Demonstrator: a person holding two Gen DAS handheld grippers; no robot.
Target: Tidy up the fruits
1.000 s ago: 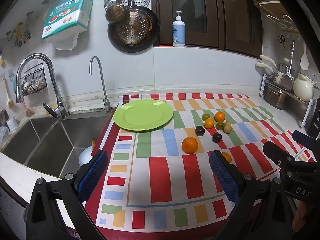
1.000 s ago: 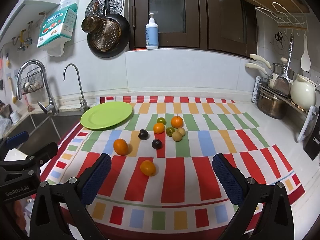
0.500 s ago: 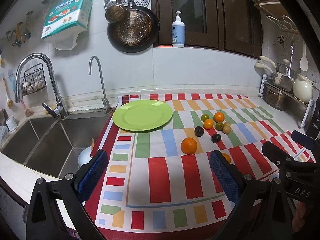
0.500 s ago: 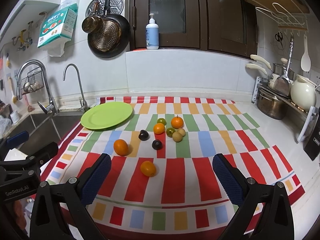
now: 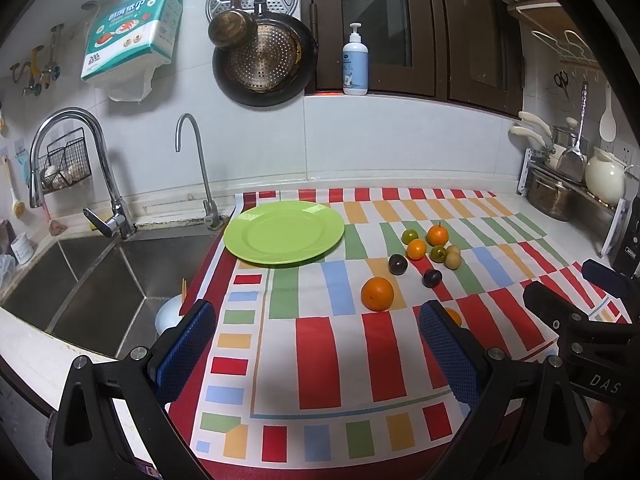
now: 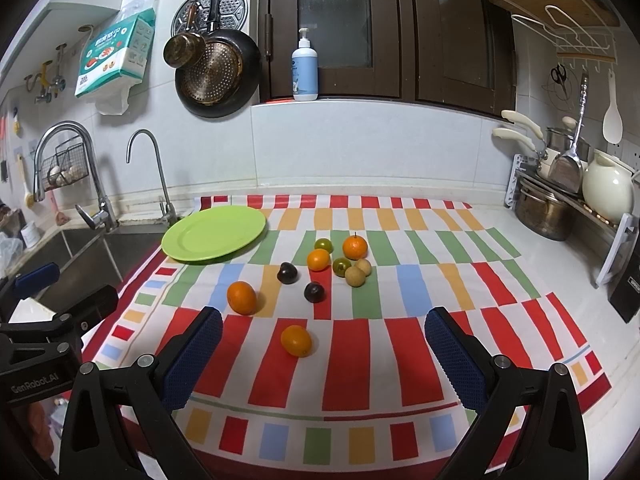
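Nothing of the sorting is seen to be done yet: the green plate (image 6: 214,238) lies bare at the far left of the striped cloth (image 6: 360,360) that is spread over the bench (image 6: 532,256), just beside the sink (image 5: 80,280), and every fruit rests on the cloth. A tight cluster of small fruit is seen right of the plate: two small oranges, two green ones and two pale brown ones, with the stemmed orange (image 6: 355,247) farthest. Two dark plums (image 6: 287,273) lie nearer, a large orange (image 6: 241,297) nearer still to the left, and a small orange (image 6: 296,340) nearest of all, between the right claw's pads. The left claw (image 5: 320,344) and the right claw (image 6: 324,356) are both held spread wide and empty above the near edge of the cloth, touching nothing. All ten fruits are judged to remain to be gathered, presumably onto the plate; the small near orange seems the readiest first pick.
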